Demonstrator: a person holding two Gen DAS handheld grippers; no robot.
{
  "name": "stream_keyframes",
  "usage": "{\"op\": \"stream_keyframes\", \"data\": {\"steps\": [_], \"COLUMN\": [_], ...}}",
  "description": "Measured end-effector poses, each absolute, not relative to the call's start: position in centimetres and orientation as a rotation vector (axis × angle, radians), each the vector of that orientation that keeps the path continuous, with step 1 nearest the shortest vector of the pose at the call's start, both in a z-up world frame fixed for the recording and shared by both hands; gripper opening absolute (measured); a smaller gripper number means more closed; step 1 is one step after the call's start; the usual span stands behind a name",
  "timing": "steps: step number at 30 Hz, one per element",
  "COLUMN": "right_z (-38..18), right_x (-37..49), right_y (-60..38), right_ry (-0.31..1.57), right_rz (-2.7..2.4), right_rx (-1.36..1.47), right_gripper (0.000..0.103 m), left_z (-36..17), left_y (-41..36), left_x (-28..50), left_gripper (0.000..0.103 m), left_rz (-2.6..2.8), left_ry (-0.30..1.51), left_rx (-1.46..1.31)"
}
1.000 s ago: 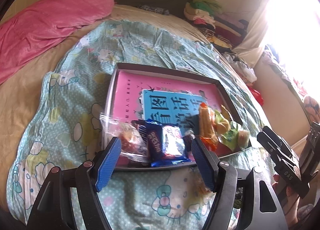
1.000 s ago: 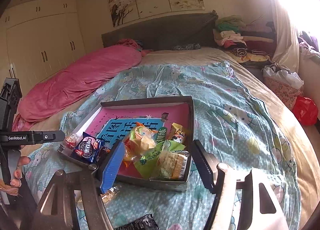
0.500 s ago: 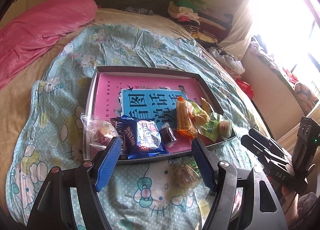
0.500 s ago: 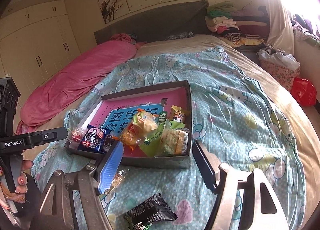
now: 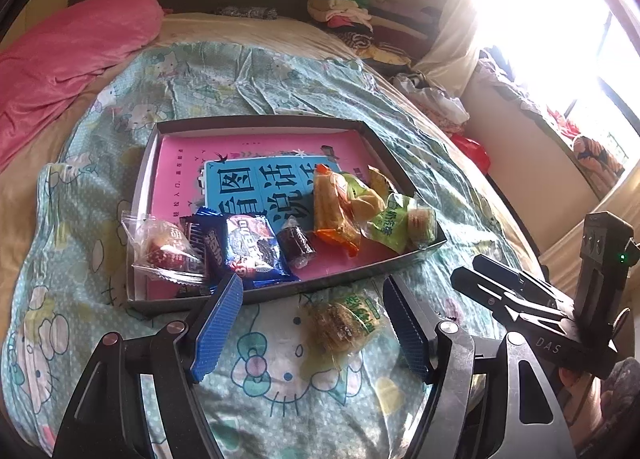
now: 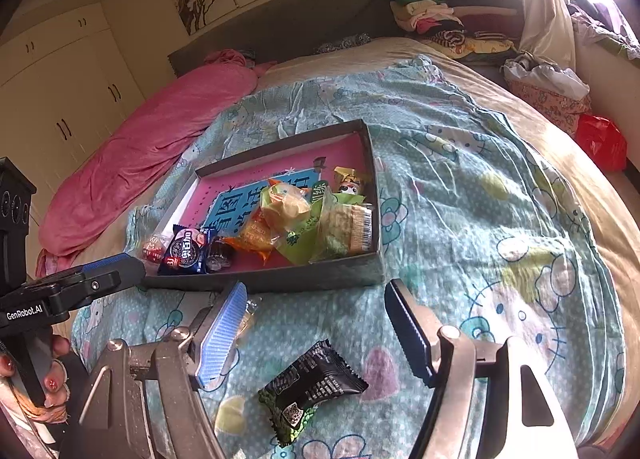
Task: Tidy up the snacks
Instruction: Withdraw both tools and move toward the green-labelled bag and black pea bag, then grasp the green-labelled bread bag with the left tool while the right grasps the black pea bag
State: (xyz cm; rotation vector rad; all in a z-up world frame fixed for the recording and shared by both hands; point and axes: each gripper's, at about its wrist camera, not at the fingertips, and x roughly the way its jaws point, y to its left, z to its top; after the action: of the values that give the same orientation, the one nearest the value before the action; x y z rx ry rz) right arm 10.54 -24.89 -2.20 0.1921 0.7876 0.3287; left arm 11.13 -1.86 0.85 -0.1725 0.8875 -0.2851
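Note:
A shallow dark box point(image 5: 256, 121) point(image 6: 280, 279) with a pink and blue book in its bottom lies on the bed and holds several snack packets along its near side. My left gripper point(image 5: 312, 323) is open and empty, hovering just above a clear packet with a green label point(image 5: 344, 323) on the quilt in front of the box. My right gripper point(image 6: 316, 335) is open and empty above a black snack packet point(image 6: 310, 387) lying on the quilt. The clear packet also shows partly behind the right gripper's left finger point(image 6: 248, 311).
The bed has a Hello Kitty quilt point(image 6: 500, 227). A pink duvet point(image 5: 60, 59) lies at the far left. Folded clothes point(image 6: 432, 15) are piled at the headboard. A red bag point(image 6: 600, 141) sits beside the bed on the right.
Both grippers have pulled back from the box toward the near side of the bed. The clear packet and the black packet on the quilt have come into view between their fingers.

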Motion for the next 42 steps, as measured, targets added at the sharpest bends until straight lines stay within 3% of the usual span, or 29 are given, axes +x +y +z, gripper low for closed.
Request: {"op": "stream_keyframes", "data": {"steps": [32,42], "right_z": [-7.2,-7.9], "right_x": [9.2,10.2], "right_y": [-22.1,-20.2], "right_ry": [1.083,1.07], "right_rz": [0.318,0.372], "right_rx": [0.095,0.003], "right_gripper": [0.072,0.062], "left_z": [-5.1,-6.5], "left_y": [-6.3,-6.7], "left_x": [11.8,13.1], "left_gripper": [0.074,0.074], "left_rz": [-0.358,-0.367], "left_ry": [1.05,1.095], "left_rx": [-0.043,-0.082]}}
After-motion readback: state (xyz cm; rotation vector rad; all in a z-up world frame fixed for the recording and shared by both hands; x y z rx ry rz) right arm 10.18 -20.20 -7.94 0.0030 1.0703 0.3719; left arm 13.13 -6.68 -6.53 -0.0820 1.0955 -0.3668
